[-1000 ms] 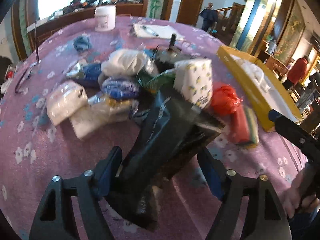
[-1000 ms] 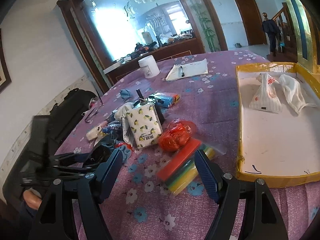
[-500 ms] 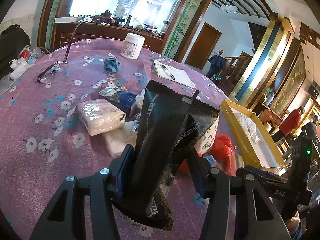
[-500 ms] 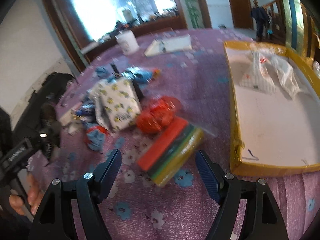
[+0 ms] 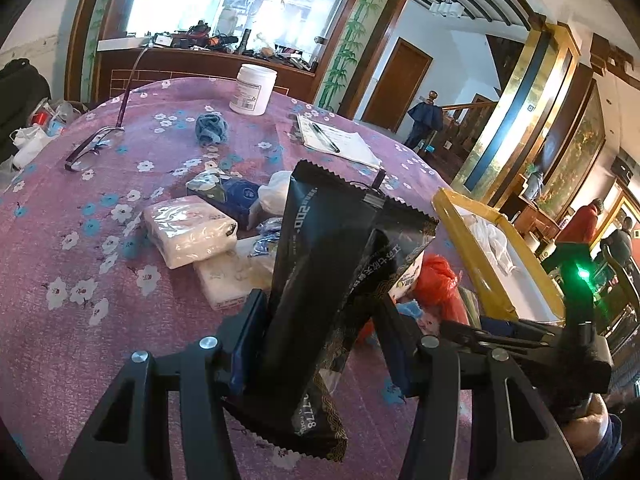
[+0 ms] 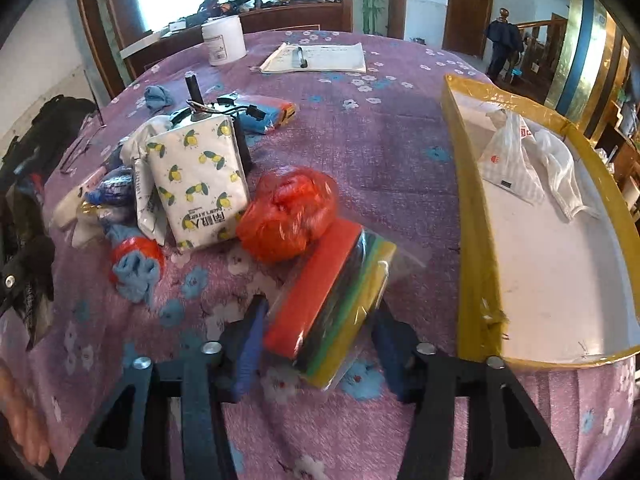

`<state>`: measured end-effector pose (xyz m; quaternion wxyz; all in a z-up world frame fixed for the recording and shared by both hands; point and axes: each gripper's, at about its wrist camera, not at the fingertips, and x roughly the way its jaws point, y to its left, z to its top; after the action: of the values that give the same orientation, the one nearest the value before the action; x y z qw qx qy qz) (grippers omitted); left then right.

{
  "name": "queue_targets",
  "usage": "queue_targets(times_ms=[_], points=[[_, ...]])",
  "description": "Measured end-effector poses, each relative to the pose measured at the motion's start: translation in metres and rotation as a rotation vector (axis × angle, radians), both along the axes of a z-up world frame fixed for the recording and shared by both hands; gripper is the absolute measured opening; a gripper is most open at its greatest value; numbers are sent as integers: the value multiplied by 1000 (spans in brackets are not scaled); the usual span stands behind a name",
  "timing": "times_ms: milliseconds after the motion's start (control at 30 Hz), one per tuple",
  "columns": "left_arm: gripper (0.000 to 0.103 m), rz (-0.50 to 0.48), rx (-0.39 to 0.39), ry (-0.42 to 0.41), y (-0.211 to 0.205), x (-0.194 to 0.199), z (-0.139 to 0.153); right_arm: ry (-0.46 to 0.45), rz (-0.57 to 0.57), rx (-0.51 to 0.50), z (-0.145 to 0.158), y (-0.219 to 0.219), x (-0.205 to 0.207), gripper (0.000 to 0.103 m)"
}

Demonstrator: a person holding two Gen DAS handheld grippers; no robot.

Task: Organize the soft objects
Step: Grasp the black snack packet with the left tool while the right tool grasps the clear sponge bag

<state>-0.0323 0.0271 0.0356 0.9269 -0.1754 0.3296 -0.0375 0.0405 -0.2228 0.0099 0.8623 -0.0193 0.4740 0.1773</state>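
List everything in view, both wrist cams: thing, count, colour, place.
black packet: 1, black, upright in left gripper
sponge pack: 1, red, green, yellow, between right gripper's fingers
red bag: 1, red, beside sponge pack
lemon tissue pack: 1, white and yellow, centre of pile
white tissue packs: 2, white, left of pile
yellow tray: 1, yellow rim, right side, holding white bags
white tub: 1, far edge
notepad: 1, white, pen on it
table: 1, purple floral cloth
left gripper: shut on black packet
right gripper: jaws closing around sponge pack
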Motion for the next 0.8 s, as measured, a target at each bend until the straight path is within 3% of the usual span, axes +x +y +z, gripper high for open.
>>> queue_targets(times_ms=[100,200,267,367,567,800], points=[[53,-10,-1,0,-2,0,-1,-43,74,74,10,-5,-18,51],[53,-17,7,-2,-4,1,-1,-108,134,82,14,-2,-35,51],[53,-22,9,1,-4,1,-1,-102,149,77,10,1,-37,51],[53,-20,9,-1,-4,0,-1,-67,144,91,2,2,-33,51],[53,-59,35,-11,-13,-1,1,-108,114,175,8,-11,-35,51],[53,-84,62,-40,-21,-3,6,-151,95,182,15,-11,-41,51]])
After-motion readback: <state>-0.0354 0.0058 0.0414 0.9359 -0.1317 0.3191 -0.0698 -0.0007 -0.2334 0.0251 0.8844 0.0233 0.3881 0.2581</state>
